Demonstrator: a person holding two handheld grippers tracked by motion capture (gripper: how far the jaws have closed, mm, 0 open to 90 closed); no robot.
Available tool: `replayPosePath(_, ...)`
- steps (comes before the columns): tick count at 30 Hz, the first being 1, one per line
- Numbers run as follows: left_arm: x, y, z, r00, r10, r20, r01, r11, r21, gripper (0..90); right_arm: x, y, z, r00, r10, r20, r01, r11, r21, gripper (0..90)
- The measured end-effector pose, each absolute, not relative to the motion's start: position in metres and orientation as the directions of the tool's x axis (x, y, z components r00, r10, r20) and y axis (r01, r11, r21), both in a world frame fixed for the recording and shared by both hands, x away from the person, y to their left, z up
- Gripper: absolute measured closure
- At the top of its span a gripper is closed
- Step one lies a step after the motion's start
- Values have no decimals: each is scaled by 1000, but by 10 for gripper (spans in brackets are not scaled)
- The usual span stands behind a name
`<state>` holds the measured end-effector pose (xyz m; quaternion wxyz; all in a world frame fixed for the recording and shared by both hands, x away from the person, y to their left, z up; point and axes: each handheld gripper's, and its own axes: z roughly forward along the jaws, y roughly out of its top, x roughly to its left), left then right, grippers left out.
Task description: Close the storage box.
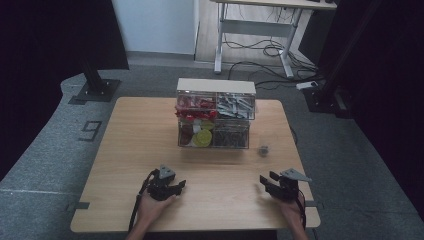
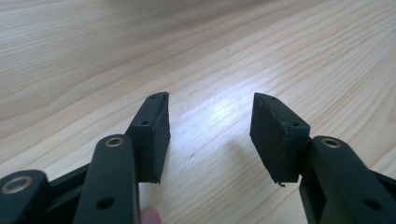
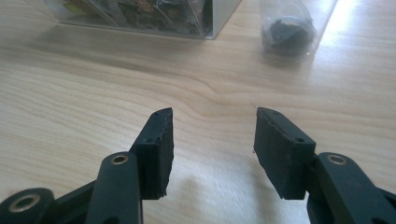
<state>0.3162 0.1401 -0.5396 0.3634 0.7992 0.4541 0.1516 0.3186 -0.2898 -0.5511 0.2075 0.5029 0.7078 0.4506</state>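
Lying on the pale wooden table (image 1: 130, 145) just beyond the right gripper (image 1: 270, 181), a small clear plastic bag holding dark parts (image 1: 263, 149) rests alone beside the lower right corner of the clear plastic drawer cabinet (image 1: 215, 114); in the right gripper view the same bag (image 3: 287, 28) sits ahead and a little to the right of the gap between the jaws, well apart from them, with the cabinet's bottom edge (image 3: 140, 18) at the top left. That gripper's black jaws stand moderately apart with only bare wood between the pads, touching nothing. A hand holds it from below at the table's near right edge, its grey three-cornered plate on top. Toward the near left side, the left gripper (image 1: 179, 188) is held low over the wood in the person's other hand, with a cable trailing back toward the table edge. In the left gripper view the left gripper's pads (image 2: 278, 140) stand wide apart over plain wood grain, nothing between them, and a fingertip shows at the bottom edge. The cabinet stands upright at the middle of the table's far half, with red pieces in its upper left drawer, grey pieces in the upper right, yellow-green and red ones lower left, and dark ones lower right. Grey floor surrounds the table.
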Motion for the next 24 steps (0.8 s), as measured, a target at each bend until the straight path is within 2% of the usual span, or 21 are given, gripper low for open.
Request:
replayPosePath(12, 314, 155, -545, 513, 853, -98, 631, -297, 716, 487, 307, -305, -552, -395, 904, 167, 543, 83, 836, 450)
replayPosePath(24, 316, 158, -546, 512, 854, -93, 625, -296, 723, 483, 310, -300, -552, -400, 904, 153, 565, 111, 817, 431)
